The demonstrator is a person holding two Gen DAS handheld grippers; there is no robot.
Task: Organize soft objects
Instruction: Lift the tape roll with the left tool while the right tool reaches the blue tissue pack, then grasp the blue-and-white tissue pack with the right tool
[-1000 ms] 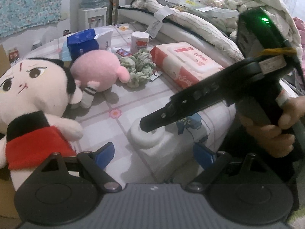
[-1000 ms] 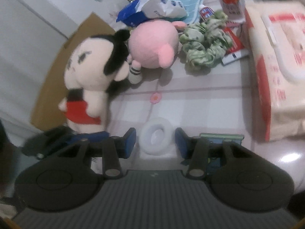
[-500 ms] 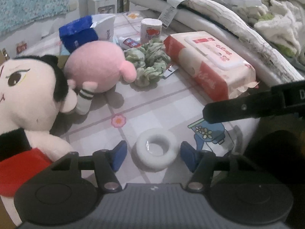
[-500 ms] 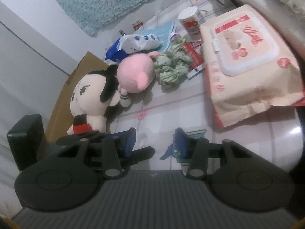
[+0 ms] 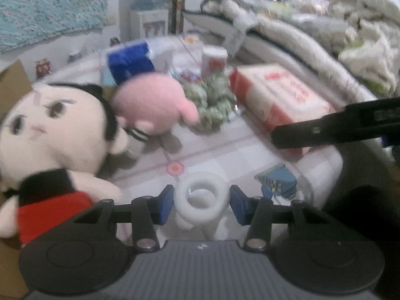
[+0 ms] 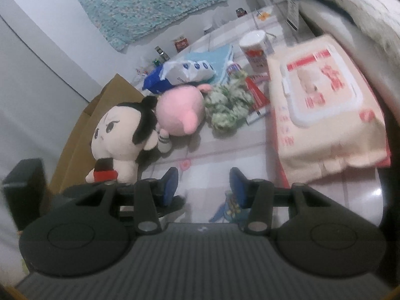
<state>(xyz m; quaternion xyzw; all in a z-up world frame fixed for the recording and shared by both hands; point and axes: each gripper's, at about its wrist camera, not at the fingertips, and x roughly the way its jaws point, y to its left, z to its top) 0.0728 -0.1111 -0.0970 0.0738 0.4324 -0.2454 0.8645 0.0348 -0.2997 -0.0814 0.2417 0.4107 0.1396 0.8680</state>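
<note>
1. Left gripper (image 5: 202,204): jaws closing around the white ring (image 5: 202,200), which sits squarely between the blue pads (image 5: 163,206). A sliver of gap shows on each side, so contact looks not quite made.
2. Ring lies flat on the checked tablecloth (image 5: 225,150) near its front edge, hole facing up. It is round, so there is no long axis to align with; the pads bracket it across its width.
3. Right gripper (image 6: 203,183): jaws partly apart, nothing between them, held over bare cloth. Its dark finger crosses the left wrist view at right, above and well apart from the ring.
4. Left hand is clearly nearer the ring; judged the one to take it.
5. Outward, left of the ring: one black-haired doll (image 5: 47,135), red top.
6. Behind it, touching: one pink plush (image 5: 150,105).
7. One green scrunchie (image 5: 212,105), just beside the plush.
8. One wet-wipes pack (image 6: 322,107), right side.
9. One blue tissue pack (image 5: 130,62) and one small white cup (image 5: 213,58), at the back.
10. Count: one ring, two plush toys, one scrunchie.
</note>
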